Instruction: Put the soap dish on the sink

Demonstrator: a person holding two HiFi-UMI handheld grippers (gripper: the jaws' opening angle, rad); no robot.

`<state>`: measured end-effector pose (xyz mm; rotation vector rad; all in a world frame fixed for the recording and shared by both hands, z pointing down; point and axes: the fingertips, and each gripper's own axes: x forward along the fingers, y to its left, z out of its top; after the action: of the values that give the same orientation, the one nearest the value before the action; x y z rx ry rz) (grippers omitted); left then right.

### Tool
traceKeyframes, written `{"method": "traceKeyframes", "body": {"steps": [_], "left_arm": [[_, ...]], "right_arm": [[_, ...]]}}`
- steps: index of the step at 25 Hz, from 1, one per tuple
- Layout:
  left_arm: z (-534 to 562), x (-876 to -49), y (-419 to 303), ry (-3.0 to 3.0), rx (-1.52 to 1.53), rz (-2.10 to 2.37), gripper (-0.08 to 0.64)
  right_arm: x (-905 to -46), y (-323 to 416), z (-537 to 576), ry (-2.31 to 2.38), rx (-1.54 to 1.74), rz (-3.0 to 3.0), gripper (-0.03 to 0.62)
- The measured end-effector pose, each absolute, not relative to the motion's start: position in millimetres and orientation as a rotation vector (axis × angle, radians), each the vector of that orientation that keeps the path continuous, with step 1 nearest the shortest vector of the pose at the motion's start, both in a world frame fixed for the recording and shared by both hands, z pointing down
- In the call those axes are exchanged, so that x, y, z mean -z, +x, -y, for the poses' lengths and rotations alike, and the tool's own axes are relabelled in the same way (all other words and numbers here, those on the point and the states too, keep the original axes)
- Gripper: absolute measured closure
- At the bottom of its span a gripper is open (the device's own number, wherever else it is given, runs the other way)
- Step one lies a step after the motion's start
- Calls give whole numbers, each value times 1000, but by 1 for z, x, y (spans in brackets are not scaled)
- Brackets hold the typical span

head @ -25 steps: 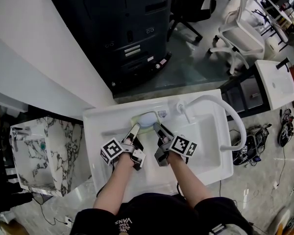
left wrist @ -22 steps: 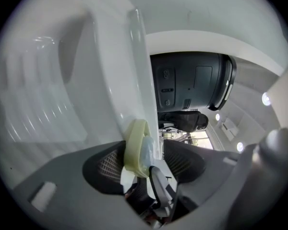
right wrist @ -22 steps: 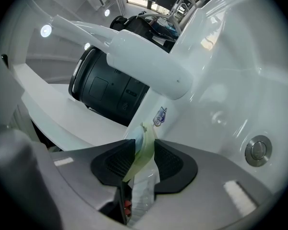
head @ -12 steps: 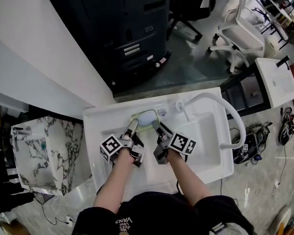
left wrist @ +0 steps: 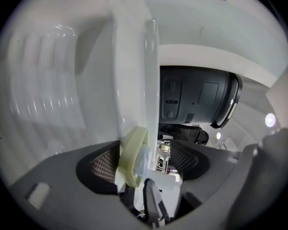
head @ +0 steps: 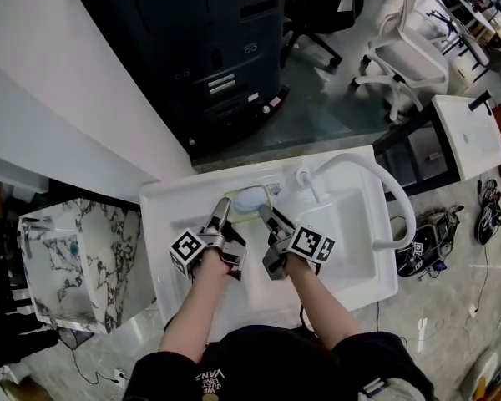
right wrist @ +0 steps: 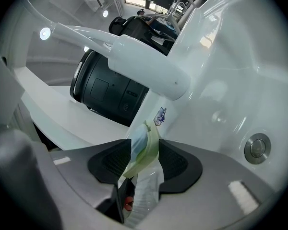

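The pale green soap dish (head: 249, 200), with a light blue soap in it, lies on the back ledge of the white sink (head: 169, 205), left of the tap. My left gripper (head: 221, 210) stands at its left end and my right gripper (head: 268, 216) at its right end. In the left gripper view the dish's rim (left wrist: 132, 158) sits between the jaws, which have just been opening, with a gap to the right pad (left wrist: 187, 158). In the right gripper view the dish (right wrist: 145, 148) is between jaws that have also just been opening, pads close beside it.
The white tap (head: 361, 170) arches over the basin; its body (right wrist: 145, 65) hangs just above the dish. A drain (right wrist: 257, 147) sits in the basin wall. Behind the sink stands a black cabinet (head: 209, 48). A marbled basin (head: 75, 257) is at left, a chair (head: 409, 57) far right.
Both grippers' jaws have spread wider around the dish's ends. The left gripper has rolled a little. The dish and both hands stay where they were.
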<state>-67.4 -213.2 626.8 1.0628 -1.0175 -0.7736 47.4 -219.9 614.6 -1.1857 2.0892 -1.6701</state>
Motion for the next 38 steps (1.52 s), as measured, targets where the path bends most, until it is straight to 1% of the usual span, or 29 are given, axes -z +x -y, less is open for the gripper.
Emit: {"method": "traceKeyframes", "body": {"steps": [9,19,30,38], "left_arm": [[214,-621,-68,1055,795,1033,189],[235,-598,-85,1149,871,1082,181],[245,-599,-97,1244,765,1191,181],[250,-602,-109,1219,817,1253,183]], "right_arm": [[-607,56,226,-1197,1623,-2043,410],[-600,57,232,-1157,1611,-1998,410],[-598,49,237,-1133,1617,-1986,410],[-613,55,215,-1177,1655,-2011,410]]}}
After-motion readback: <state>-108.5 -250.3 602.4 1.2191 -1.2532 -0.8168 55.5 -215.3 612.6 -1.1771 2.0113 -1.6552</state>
